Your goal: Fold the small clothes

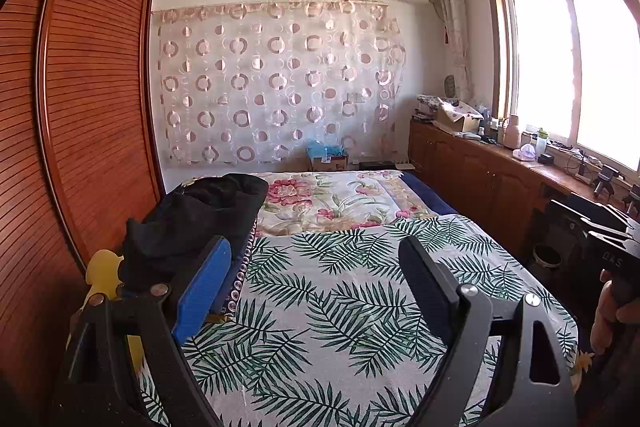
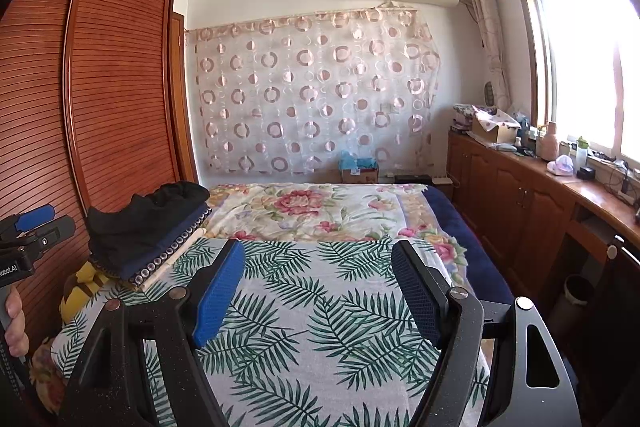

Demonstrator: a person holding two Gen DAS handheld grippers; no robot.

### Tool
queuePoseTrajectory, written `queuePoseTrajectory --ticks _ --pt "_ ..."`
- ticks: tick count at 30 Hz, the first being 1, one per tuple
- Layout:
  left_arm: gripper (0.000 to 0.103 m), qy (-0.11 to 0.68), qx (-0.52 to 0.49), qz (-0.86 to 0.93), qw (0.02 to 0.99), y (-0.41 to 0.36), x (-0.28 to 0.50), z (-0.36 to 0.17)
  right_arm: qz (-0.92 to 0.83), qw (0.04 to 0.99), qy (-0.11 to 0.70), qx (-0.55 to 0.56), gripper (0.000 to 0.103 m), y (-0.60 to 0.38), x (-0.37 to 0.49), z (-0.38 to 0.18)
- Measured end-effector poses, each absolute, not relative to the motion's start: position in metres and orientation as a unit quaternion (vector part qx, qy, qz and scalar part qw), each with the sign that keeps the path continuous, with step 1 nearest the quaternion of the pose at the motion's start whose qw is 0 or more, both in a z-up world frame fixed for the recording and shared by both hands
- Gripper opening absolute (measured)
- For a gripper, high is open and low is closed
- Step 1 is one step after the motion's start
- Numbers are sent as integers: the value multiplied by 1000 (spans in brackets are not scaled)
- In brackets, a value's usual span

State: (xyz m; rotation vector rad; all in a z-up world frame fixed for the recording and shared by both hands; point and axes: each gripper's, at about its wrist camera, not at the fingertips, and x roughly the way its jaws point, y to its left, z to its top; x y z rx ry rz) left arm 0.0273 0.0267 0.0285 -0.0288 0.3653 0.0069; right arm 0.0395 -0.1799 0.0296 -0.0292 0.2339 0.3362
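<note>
**Two open grippers held above a leaf-print bed, dark clothes stacked at the edge**

The left black two-finger gripper fills the lower half of its own view, its jaws spread wide with nothing between them. One finger carries a blue textured pad; the other finger's pad reads dark from this angle. Beneath it lies a white bedsheet printed with green palm fronds, smooth and flat.

The right black two-finger gripper is likewise spread apart and empty over the same palm sheet, and its blue pad shows a fine mesh-like grain.

At about ten o'clock in both views sits a soft, rumpled pile of black and navy fabric clothes, resting on a folded dark cloth with a ring-patterned border (just beside a yellow plush shape at the bed's edge). The pile is well apart from both tools.

At twelve o'clock a cream quilt with pink flowers covers the far bed. A reddish-brown slatted wooden wardrobe stands at nine o'clock, and a long wooden cabinet counter under a bright window runs at three o'clock.
</note>
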Motion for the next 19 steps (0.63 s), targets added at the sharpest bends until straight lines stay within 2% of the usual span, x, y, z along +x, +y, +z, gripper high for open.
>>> queuePoseTrajectory --ticks 19 --pt "86 181 -14 3 983 27 27 28 168 979 114 -15 77 -183 41 28"
